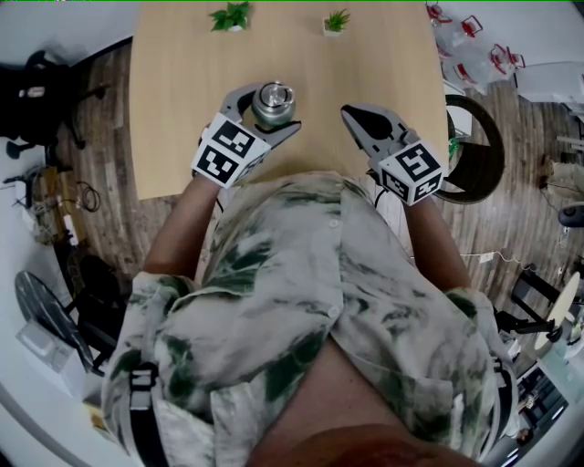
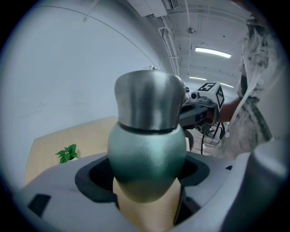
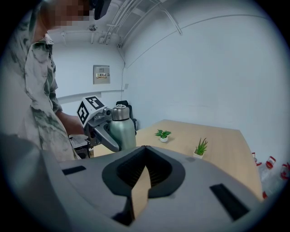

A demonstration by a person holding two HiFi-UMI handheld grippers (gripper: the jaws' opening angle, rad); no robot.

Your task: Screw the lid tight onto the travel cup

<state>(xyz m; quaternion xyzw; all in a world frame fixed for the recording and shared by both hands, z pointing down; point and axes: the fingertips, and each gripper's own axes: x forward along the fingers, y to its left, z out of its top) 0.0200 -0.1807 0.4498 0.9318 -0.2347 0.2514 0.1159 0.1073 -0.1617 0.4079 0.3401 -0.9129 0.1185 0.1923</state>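
Observation:
A green travel cup [image 1: 273,98] with its silver lid [image 1: 273,94] on top stands upright on the wooden table [image 1: 182,91], near the front edge. My left gripper [image 1: 271,114] is shut on the cup's body, one jaw on each side. In the left gripper view the cup [image 2: 147,158] and lid [image 2: 148,102] fill the middle between the pads. My right gripper [image 1: 349,113] is shut and empty, a short way right of the cup and apart from it. The right gripper view shows its jaws [image 3: 144,149] together, with the cup [image 3: 121,131] and the left gripper [image 3: 102,124] beyond.
Two small potted plants [image 1: 231,16] [image 1: 336,22] stand at the table's far side. A dark round chair [image 1: 479,150] is beside the table on the right, with plastic bottles [image 1: 465,36] on the floor behind it. The person's body is close against the table's front edge.

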